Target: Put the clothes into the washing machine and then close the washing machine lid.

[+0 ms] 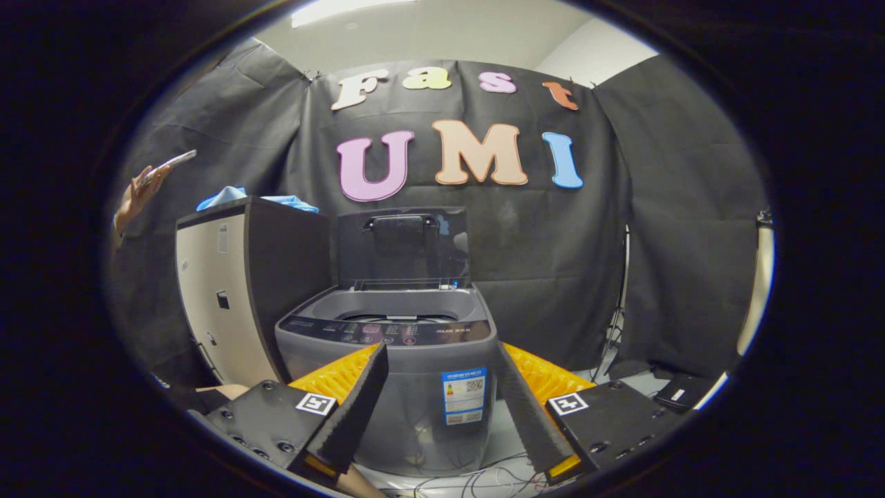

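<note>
Gripper [442, 360] fingers spread wide, empty; washer [401, 360] just ahead, lid [402, 245] up; blue clothes [235, 197] atop the cabinet [228, 297] beside it.

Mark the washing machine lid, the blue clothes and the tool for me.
washing machine lid [403, 245], gripper view, middle of the raised dark panel.
blue clothes [225, 197], gripper view, the fold lying on the cabinet beside the washer.
tool [442, 408], gripper view, midway between its open, empty fingertips.
</note>
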Demonstrator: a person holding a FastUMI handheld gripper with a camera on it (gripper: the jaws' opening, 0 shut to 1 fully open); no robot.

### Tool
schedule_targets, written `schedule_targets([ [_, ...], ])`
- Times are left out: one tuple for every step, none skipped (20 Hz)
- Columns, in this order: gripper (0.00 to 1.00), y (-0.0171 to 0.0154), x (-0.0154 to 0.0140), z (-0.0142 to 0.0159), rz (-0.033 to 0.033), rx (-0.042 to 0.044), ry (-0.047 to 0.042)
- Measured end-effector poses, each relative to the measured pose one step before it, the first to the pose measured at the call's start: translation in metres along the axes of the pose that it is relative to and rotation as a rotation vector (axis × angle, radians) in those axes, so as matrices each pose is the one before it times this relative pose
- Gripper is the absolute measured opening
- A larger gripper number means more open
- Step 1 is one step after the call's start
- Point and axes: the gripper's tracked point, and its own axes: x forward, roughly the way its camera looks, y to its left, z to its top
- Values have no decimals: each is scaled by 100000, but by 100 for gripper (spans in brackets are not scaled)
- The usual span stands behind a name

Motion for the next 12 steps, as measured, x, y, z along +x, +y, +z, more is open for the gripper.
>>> schedule_targets([
  [96, -1, -65, -92, -15, -102, -14],
  [96, -9, -6, 74, 2, -53, -21],
  [96, 22, -62, 14, -15, -58, -76],
  [96, 44, -18, 79, 12, -227, -70],
  [96, 65, 59, -75, 11, -347, -72],
  [96, 35, -59, 53, 16, -322, -148],
  [96, 4, -27, -19, 8, -256, -155],
  [96, 27, 8, 67, 15, -210, -94],
  [96, 25, -21, -22, 149, -24, -98],
  [96, 305, 48, 7, 960, 581, 252],
  [96, 229, 10, -144, 639, -93, 98],
  [96, 27, 75, 275, -304, 89, -534],
])
